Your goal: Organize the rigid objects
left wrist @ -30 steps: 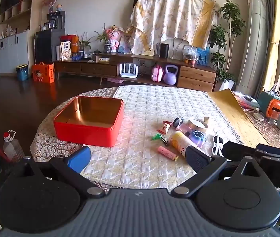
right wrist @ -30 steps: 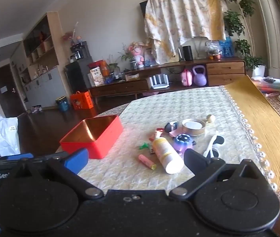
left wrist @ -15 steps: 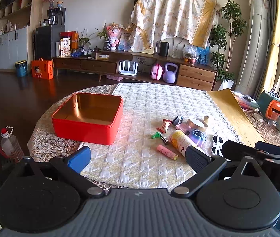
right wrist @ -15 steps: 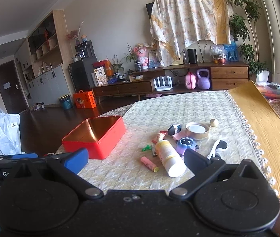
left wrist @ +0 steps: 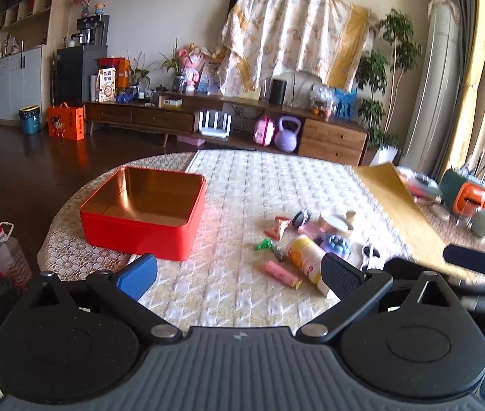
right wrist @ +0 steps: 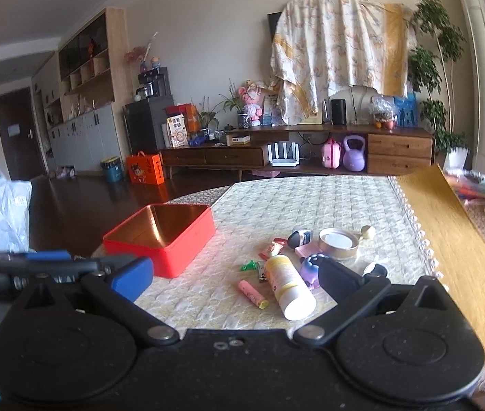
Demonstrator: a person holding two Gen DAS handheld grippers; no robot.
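An empty red tin box [left wrist: 143,212] [right wrist: 160,238] with a gold inside sits on the left of the quilted table. To its right lies a pile of small things: a yellow-white bottle [left wrist: 305,257] [right wrist: 288,286] on its side, a pink tube [left wrist: 281,274] [right wrist: 252,294], a purple toy [left wrist: 336,243] [right wrist: 310,267], a round tin lid [right wrist: 339,244], a green clip [left wrist: 263,245] and a snack packet [left wrist: 278,227]. My left gripper [left wrist: 239,275] is open and empty at the table's near edge. My right gripper [right wrist: 237,279] is open and empty, just before the bottle.
A yellow mat [right wrist: 447,239] covers the table's right side, with an orange and green appliance [left wrist: 464,195] and cups beyond. A water jug [left wrist: 8,251] stands on the floor at left. A TV cabinet [left wrist: 228,126] runs along the far wall.
Both grippers have risen and tilted a little, so the table sits lower in both views. Nothing on the table has moved. Both grippers stay open.
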